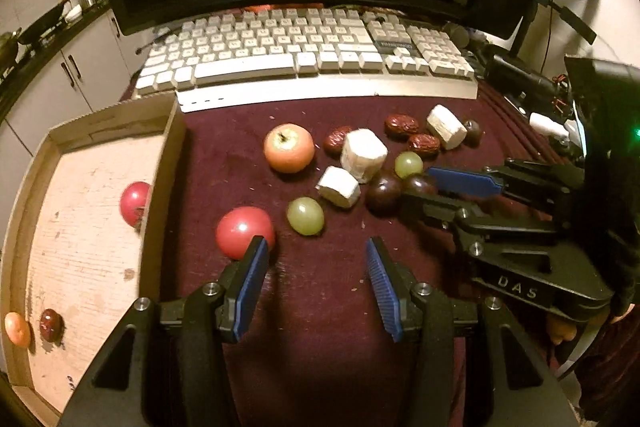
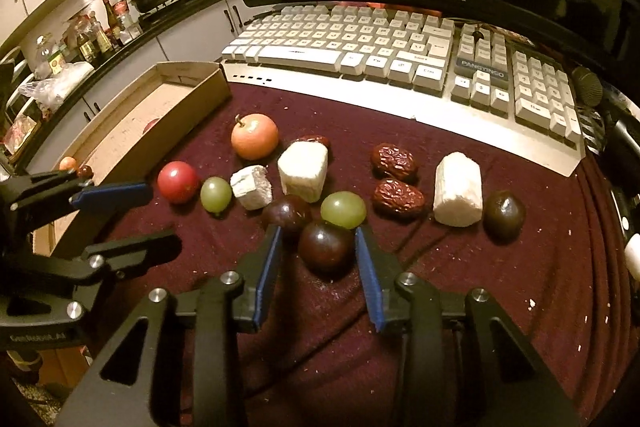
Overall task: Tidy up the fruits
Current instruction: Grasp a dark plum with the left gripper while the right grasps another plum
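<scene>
My right gripper (image 2: 318, 228) straddles a dark plum (image 2: 326, 247) on the maroon cloth. Its right pad is at the plum's edge and a gap shows on the left, so it is open. Another dark plum (image 2: 286, 213) and a green grape (image 2: 343, 209) lie just beyond its fingertips. My left gripper (image 1: 316, 241) is open over bare cloth with nothing between its fingers. A red fruit (image 1: 244, 231) sits just outside its left finger, with a green grape (image 1: 306, 215) ahead. The apple (image 1: 289, 148) lies farther back. The cardboard tray (image 1: 168, 155) holds a red fruit (image 1: 134, 203), a small orange fruit (image 1: 17, 329) and a jujube (image 1: 50, 325).
White chunks (image 2: 303, 171) (image 2: 458, 191) (image 2: 252, 187), two jujubes (image 2: 394, 161) (image 2: 398, 197) and a third dark plum (image 2: 504, 215) are scattered over the cloth. A keyboard (image 2: 360, 47) and a monitor stand behind the fruit. The right gripper (image 1: 417, 187) reaches in from the right in the left wrist view.
</scene>
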Action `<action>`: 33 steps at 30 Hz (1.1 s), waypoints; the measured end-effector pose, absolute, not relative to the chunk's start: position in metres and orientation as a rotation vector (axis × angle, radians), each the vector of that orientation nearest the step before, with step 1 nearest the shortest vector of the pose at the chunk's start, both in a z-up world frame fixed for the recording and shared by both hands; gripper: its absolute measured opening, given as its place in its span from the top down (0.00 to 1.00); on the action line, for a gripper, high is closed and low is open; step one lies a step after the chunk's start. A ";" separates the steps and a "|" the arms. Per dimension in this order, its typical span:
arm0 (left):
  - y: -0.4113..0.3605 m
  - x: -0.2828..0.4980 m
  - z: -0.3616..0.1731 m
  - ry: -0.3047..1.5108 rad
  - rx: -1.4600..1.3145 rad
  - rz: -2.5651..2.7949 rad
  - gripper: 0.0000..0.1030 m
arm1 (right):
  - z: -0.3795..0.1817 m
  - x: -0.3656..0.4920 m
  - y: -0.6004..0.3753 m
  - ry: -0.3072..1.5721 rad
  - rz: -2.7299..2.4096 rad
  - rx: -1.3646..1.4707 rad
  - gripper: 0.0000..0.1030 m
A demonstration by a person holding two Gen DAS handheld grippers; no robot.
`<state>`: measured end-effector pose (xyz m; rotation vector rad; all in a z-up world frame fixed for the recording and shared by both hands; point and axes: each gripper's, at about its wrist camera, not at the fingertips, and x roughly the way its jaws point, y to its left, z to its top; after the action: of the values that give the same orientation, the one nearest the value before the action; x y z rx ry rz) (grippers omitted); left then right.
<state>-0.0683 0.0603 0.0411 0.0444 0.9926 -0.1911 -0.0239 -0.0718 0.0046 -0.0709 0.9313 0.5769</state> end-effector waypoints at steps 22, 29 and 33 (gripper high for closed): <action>0.015 -0.032 0.024 1.070 -0.010 -0.303 0.63 | 0.019 -0.004 -0.137 0.907 0.561 0.289 0.72; 0.014 -0.023 0.026 1.059 -0.027 -0.262 0.63 | 0.023 -0.003 -0.145 0.884 0.565 0.335 0.72; 0.008 -0.025 0.030 1.024 0.020 -0.266 0.63 | 0.023 -0.004 -0.144 0.882 0.570 0.336 0.72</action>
<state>-0.0253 0.0080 0.0299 0.0204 1.0240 -0.2661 -0.0039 -0.1445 0.0231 0.3357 0.8824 0.5704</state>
